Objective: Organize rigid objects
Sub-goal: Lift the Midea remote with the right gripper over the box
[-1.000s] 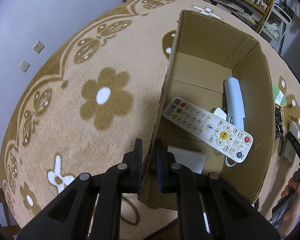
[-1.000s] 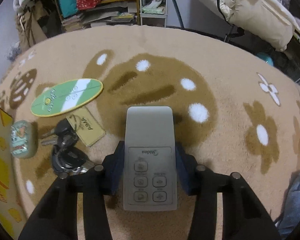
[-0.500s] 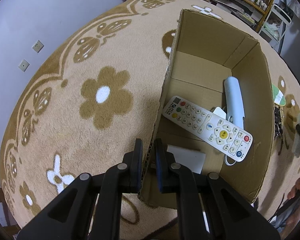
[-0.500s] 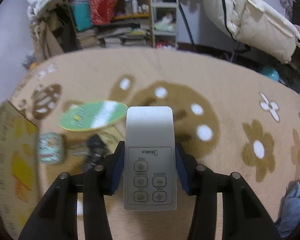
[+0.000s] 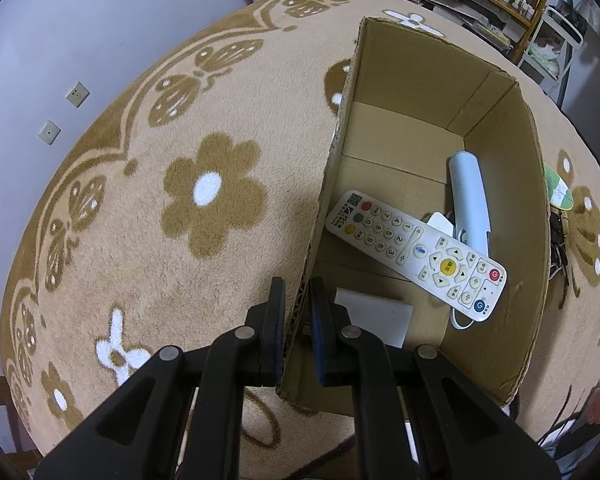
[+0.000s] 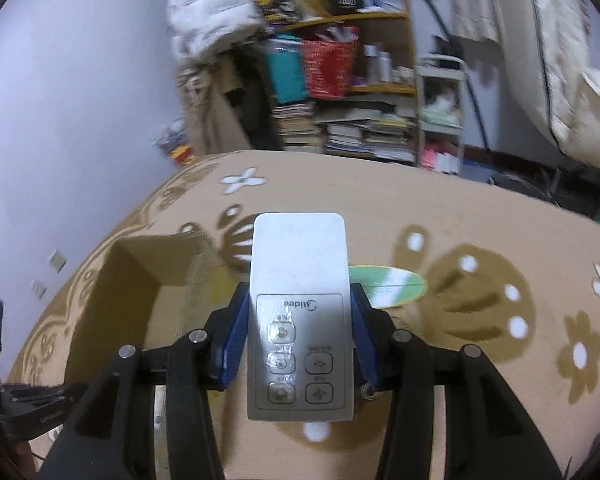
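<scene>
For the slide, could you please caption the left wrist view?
Left gripper clamps the cardboard box wall; a white remote lies inside.

I count one cardboard box (image 5: 500, 184) holding four things: one long button remote (image 5: 416, 250), one pale blue tube-shaped device (image 5: 468, 196), two small white pieces (image 5: 374, 314); plus one grey remote (image 6: 300, 308) and one green oval card (image 6: 388, 286).

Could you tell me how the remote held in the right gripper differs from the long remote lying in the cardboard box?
The grey remote is short and broad with only five buttons; the long white remote is slim and crowded with keys, some red, green, yellow and blue. The grey remote is clamped in the right gripper above the carpet, while the long white remote lies loose inside the cardboard box. Both are pale, flat and rectangular.
</scene>
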A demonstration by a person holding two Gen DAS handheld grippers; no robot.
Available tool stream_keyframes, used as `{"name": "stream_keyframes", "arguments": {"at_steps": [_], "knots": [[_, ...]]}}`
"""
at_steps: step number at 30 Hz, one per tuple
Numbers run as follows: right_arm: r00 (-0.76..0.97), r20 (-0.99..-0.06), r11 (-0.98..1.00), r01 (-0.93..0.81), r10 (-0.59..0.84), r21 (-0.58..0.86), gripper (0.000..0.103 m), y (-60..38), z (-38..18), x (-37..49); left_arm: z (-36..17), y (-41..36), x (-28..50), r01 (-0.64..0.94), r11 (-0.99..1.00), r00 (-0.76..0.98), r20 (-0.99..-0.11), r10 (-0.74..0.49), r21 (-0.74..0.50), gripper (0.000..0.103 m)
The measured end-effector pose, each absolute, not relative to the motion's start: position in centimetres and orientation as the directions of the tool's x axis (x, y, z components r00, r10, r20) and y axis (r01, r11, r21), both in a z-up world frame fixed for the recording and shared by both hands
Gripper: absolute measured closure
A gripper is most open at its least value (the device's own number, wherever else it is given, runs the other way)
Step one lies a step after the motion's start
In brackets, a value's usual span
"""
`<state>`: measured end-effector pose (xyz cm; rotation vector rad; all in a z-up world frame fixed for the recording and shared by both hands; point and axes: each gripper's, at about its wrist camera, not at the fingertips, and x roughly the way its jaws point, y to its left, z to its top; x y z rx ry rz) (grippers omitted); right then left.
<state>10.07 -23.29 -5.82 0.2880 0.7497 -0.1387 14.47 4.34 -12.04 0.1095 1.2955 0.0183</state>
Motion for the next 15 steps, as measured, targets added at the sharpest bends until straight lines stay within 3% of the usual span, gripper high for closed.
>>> {"name": "stream_keyframes", "arguments": {"at_steps": [15], "knots": [[0.724, -0.645, 0.952, -0.055, 0.246, 0.301, 0.052, -14.5, -5.7, 10.9, -12.1, 4.3, 14.4, 0.042, 0.996, 0.270, -0.961, 0.061, 0.075, 0.093]]}}
